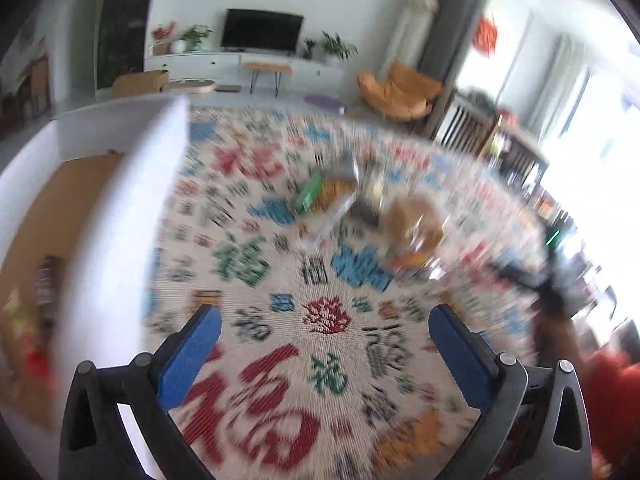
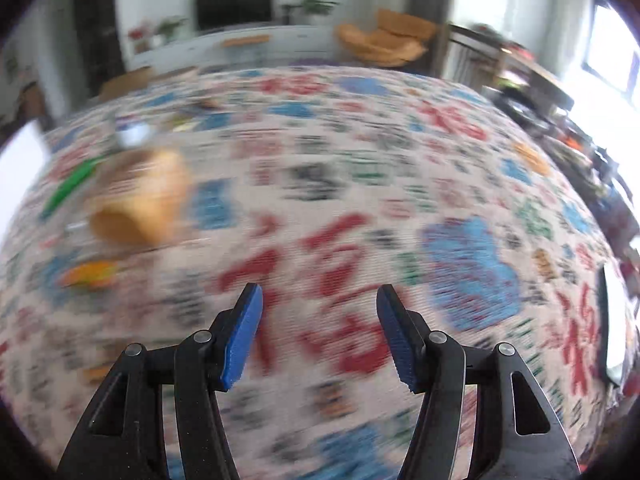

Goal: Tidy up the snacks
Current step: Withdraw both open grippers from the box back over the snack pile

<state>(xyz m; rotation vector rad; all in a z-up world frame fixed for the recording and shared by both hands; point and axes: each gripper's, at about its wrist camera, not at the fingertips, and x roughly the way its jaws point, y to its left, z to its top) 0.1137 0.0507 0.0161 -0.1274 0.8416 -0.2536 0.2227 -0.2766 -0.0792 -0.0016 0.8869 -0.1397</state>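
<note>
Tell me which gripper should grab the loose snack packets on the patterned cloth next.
Probably left. The left gripper is open with the blurred snack packets straight ahead; in the right wrist view they sit far left of the open right gripper.

The tablecloth (image 1: 328,320) is cream, woven all over with red, blue, green, black and orange characters; a large red one fills the lower centre of the left wrist view. The box (image 1: 120,208) at the left of that frame has white walls and a brown floor. At centre, the snack packets (image 1: 360,208) show clear wrap, golden-brown contents and a green strip (blurred). Both grippers' pads (image 1: 188,364) are blue on black arms. An orange chair (image 1: 396,92) sits upper right.
</note>
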